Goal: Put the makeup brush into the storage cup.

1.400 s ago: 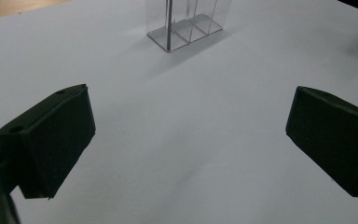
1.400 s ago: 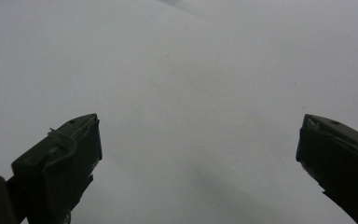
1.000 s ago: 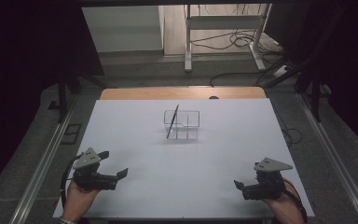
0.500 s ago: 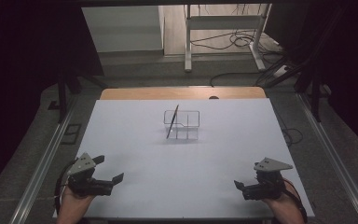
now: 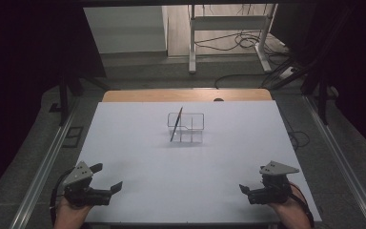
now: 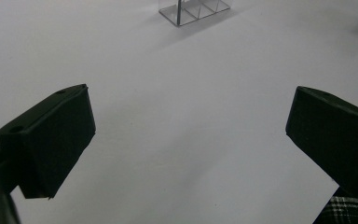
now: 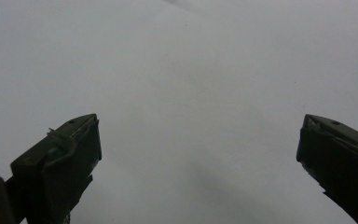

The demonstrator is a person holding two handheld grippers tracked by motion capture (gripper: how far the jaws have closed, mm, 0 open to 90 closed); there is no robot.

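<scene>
On the white table (image 5: 138,143), the left gripper (image 5: 106,179) at 7 o'clock and right gripper (image 5: 251,190) at 5 o'clock rest with jaws spread, empty, well apart from the clear compartment box (image 5: 190,128) holding a dark pen (image 5: 176,124) at 12.

Left claw (image 5: 108,177): black body w/ a grey three-cornered plate on top, small dark holes near the plate's corners. A black cable loops off its back end. In the left gripper view its two jaws are chunky matte-black blocks w/ slanted flat faces; one has a small round hole on the upper edge. Right claw (image 5: 246,189): same build, black w/ grey plate. A black-and-white checked sleeve (just a corner) shows in the left gripper view.
</scene>
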